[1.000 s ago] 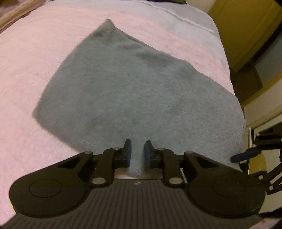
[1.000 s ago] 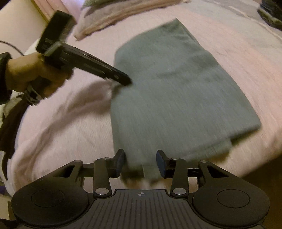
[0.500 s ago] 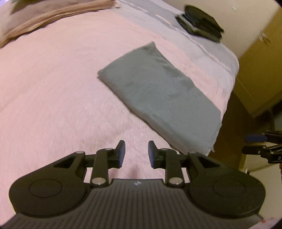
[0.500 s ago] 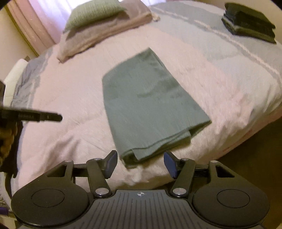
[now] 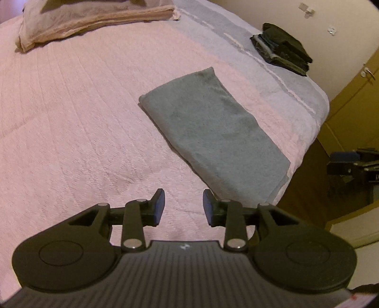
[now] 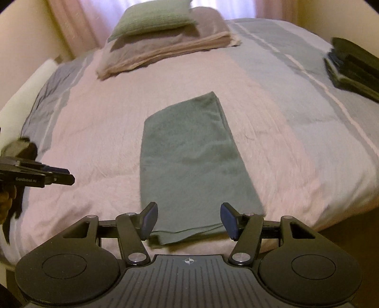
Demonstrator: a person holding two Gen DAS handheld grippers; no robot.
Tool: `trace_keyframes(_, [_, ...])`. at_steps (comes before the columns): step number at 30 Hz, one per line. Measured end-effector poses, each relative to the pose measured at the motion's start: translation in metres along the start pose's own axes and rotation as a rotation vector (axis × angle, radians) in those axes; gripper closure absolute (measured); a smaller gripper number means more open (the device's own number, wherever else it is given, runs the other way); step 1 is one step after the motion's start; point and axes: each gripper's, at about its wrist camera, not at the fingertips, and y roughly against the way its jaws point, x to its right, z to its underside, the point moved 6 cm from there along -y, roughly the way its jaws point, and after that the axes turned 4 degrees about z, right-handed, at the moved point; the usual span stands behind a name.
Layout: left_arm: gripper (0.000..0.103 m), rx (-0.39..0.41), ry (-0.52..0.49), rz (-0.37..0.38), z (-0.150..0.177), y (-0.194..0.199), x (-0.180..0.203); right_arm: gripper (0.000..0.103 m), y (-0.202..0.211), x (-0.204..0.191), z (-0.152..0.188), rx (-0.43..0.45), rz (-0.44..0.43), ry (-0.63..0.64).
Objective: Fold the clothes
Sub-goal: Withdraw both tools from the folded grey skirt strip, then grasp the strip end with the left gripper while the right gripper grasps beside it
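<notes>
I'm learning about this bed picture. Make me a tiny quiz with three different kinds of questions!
1. True or false: the left gripper is squeezing the grey-green towel.
2. Pick one. Where is the dark pile of folded clothes?
A. on top of the towel
B. on the grey striped part of the bed, away from the towel
C. on the floor
3. Fill in: the green cushion sits on a folded ____ blanket.

Key
1. False; both the left and the right gripper are open and hold nothing.
2. B
3. pinkish-beige
</notes>
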Motion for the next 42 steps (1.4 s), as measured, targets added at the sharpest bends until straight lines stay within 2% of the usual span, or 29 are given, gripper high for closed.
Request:
trace_keyframes(7, [0.073,-0.009,0.162,-0.052,-0.022,-0.048,0.002,0.047,-0.053,0.055,-0.044,-0.078,-0.116,0.108])
trace_keyframes(11, [0.072,0.001,0.219,-0.107,-0.046,-0.071,-0.009,0.047,-0.091,0.08,-0.09,-0.094,-0.17,0.178])
trace_keyframes(15, [0.07,0.013,0.232,-0.14,-0.07,-0.088,-0.02,0.046,-0.131,0.088,-0.142,-0.085,-0.224,0.225])
trace_keyframes(19, [0.066,0.023,0.261,-0.13,-0.095,-0.106,-0.036,0.046,-0.177,0.086,-0.186,-0.103,-0.262,0.22])
trace_keyframes(24, [0.06,0.037,0.284,-0.08,-0.124,-0.137,-0.061,0.046,-0.234,0.086,-0.227,-0.138,-0.327,0.142])
trace_keyframes(28, [0.052,0.038,0.312,-0.037,-0.142,-0.168,-0.088,0.045,-0.279,0.085,-0.238,-0.194,-0.345,0.111])
trace_keyframes(31, [0.052,0.015,0.347,-0.004,-0.149,-0.191,-0.112,0.045,-0.309,0.087,-0.234,-0.257,-0.332,0.125])
trace_keyframes(33, [0.052,-0.003,0.375,0.05,-0.15,-0.203,-0.122,0.045,-0.322,0.09,-0.23,-0.288,-0.332,0.14])
trace_keyframes(36, [0.052,-0.04,0.364,0.118,-0.152,-0.221,-0.129,0.044,-0.331,0.096,-0.23,-0.302,-0.369,0.13])
trace_keyframes(42, [0.048,-0.096,0.305,0.153,-0.158,-0.243,-0.131,0.044,-0.337,0.106,-0.235,-0.305,-0.439,0.125])
